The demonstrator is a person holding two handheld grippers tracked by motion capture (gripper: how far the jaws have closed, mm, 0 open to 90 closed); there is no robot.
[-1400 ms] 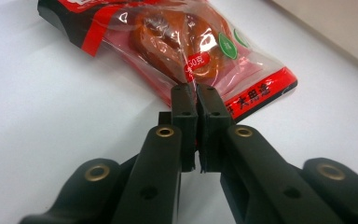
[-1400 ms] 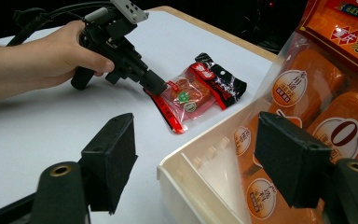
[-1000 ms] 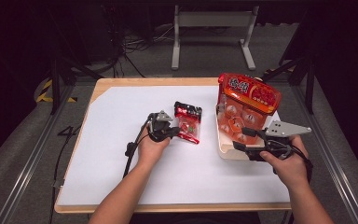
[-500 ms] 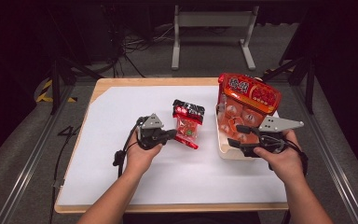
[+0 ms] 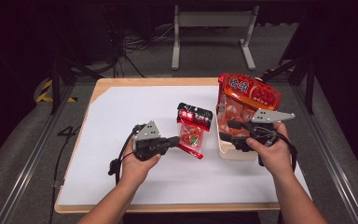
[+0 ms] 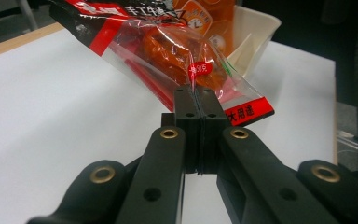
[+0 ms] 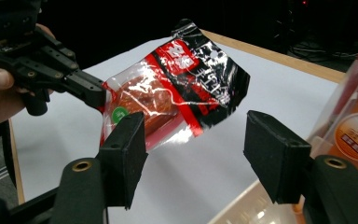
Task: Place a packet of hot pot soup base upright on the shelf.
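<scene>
Snack packet [image 5: 192,130] pinched in left claw [image 5: 176,140].

Small clear plastic snack packet [image 5: 193,130] with a black-and-red printed header and reddish-orange contents; small round red label and a green mark on the clear front. A red strip with white characters runs along its bottom seal. Film is crinkled and glossy.

Pose: lifted clear of the white desk surface [image 5: 121,121], tilted, black header [image 7: 205,60] at the far, higher end, red bottom seal [image 6: 249,112] at the lower end towards the person. Pinched at the clear lower edge, near the seal, between shut jaws. In the high view it hangs just left of the cream tub [image 5: 235,151].
</scene>
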